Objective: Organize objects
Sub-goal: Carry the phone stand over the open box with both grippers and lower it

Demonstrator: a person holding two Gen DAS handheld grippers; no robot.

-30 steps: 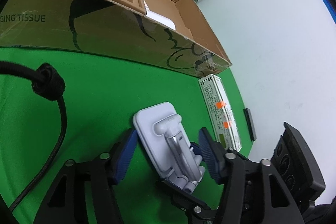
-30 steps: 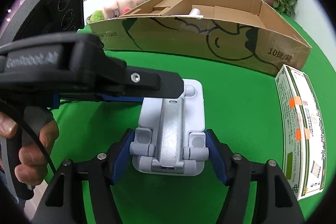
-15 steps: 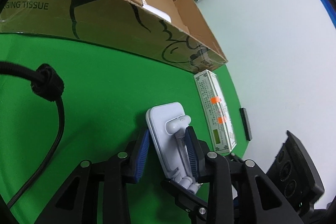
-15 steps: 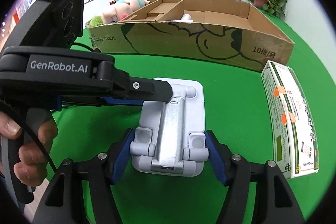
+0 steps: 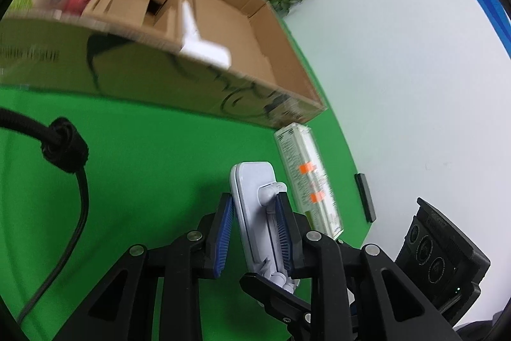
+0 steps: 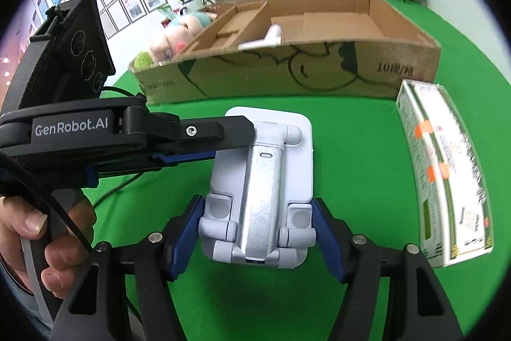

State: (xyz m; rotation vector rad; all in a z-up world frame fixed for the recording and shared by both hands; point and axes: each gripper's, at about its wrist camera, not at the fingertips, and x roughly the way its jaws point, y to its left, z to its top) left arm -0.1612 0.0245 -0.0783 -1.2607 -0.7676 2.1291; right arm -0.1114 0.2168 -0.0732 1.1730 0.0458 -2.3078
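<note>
A white folding phone stand (image 6: 265,181) with a silver arm is held above the green table. My right gripper (image 6: 257,232) is shut on its hinged end, blue pads against both sides. My left gripper (image 5: 254,232) is shut on the same stand (image 5: 255,200), which shows edge-on between its blue pads; in the right wrist view its black finger (image 6: 204,133) crosses the stand's far end. A brown cardboard box (image 6: 319,75) with dividers stands behind, open at the top; it also shows in the left wrist view (image 5: 153,75).
A white and green carton (image 6: 447,178) lies to the right of the stand, also in the left wrist view (image 5: 306,174). A white object (image 6: 265,40) lies inside the box. A plush toy (image 6: 172,40) sits behind the box. A black cable (image 5: 64,149) hangs at left.
My left gripper has closed on the stand, which was lying flat between its open fingers. Both grippers have lifted the stand and it has turned on edge in the left wrist view.
</note>
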